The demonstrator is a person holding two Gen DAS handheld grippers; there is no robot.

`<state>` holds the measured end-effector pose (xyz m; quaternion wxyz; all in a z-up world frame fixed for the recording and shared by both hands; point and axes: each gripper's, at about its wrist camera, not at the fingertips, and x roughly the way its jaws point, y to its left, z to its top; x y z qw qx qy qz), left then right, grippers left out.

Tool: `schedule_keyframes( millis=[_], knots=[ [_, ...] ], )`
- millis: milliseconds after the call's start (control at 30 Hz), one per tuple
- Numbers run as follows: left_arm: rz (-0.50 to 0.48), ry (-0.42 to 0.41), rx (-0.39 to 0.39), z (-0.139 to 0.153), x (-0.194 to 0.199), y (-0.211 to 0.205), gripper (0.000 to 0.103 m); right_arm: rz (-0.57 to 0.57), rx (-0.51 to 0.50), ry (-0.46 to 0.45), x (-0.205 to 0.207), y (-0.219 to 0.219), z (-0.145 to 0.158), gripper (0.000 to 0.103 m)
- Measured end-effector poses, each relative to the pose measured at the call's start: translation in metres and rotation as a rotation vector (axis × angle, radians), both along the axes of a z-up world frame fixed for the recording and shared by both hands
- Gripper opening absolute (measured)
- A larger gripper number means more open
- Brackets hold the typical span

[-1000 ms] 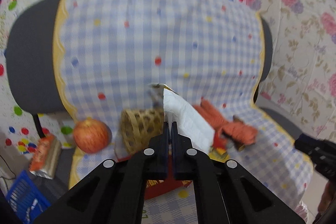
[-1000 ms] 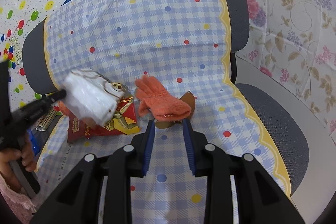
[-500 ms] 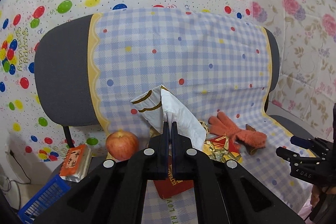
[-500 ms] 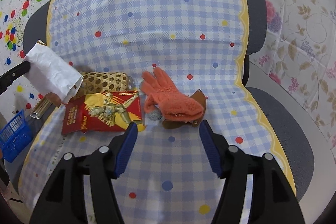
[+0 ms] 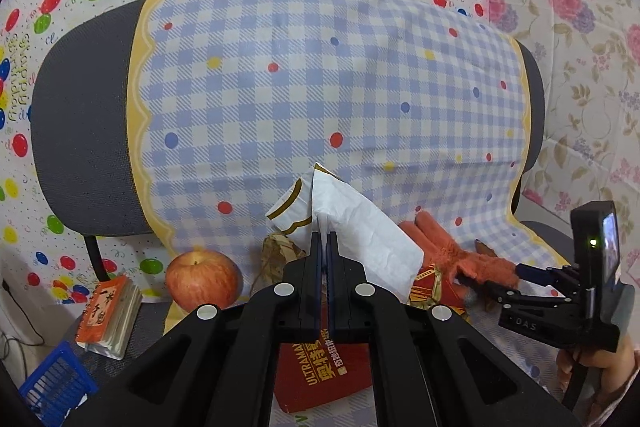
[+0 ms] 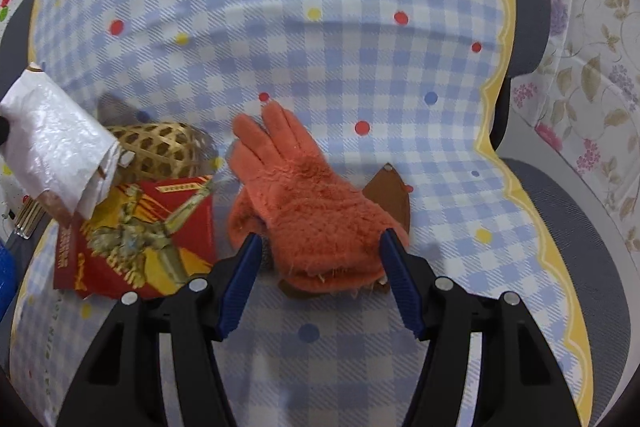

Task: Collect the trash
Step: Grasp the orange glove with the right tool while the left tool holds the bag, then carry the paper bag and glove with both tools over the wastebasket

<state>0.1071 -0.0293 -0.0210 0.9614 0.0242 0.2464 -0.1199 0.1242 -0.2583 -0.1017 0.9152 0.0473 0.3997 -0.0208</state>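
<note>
My left gripper [image 5: 323,241] is shut on a crumpled white paper wrapper with gold trim [image 5: 356,227], held above the chair seat; the wrapper also shows at the left edge of the right wrist view [image 6: 56,147]. My right gripper [image 6: 318,247] is open wide, its blue pads either side of the cuff of an orange fuzzy glove [image 6: 304,199] lying on the checked cloth. A brown piece [image 6: 390,193] lies under the glove. The right gripper appears in the left wrist view [image 5: 520,277] by the glove [image 5: 460,259].
A red Ultraman packet [image 6: 140,231] and a woven bamboo basket [image 6: 156,151] lie left of the glove. An apple [image 5: 202,281] sits at the seat's left edge. A notebook [image 5: 108,311] and blue basket [image 5: 56,383] are lower left. The chair back [image 5: 320,87] stands behind.
My right gripper opened wider and moved forward and down until its pads flank the glove's cuff. My left gripper, still holding the wrapper, shifted a little.
</note>
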Motion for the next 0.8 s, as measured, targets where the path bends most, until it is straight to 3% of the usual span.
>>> schedule_keyframes(
  millis=[33,67,133,467,633,800],
  knots=[
    [-0.001,0.002,0.001,-0.001,0.0,0.0,0.002,0.0,0.007,-0.004,0.0,0.0,0.0,0.041],
    [-0.002,0.006,0.001,-0.002,0.0,0.0,0.002,0.003,0.01,-0.017,-0.001,-0.001,0.002,0.024],
    [0.001,0.01,-0.002,-0.002,-0.001,0.001,0.002,0.003,0.005,-0.048,-0.006,-0.001,0.009,0.013],
    [-0.028,-0.06,-0.021,0.035,-0.041,-0.002,0.002,0.04,0.054,-0.24,-0.086,0.0,0.101,0.012],
    [-0.059,-0.085,-0.026,0.052,-0.071,-0.005,0.002,0.048,0.099,-0.228,-0.128,-0.001,0.118,0.012],
    [-0.093,-0.076,-0.034,0.051,-0.1,-0.008,0.002,0.024,0.113,-0.23,-0.169,-0.003,0.121,0.012]
  ],
)
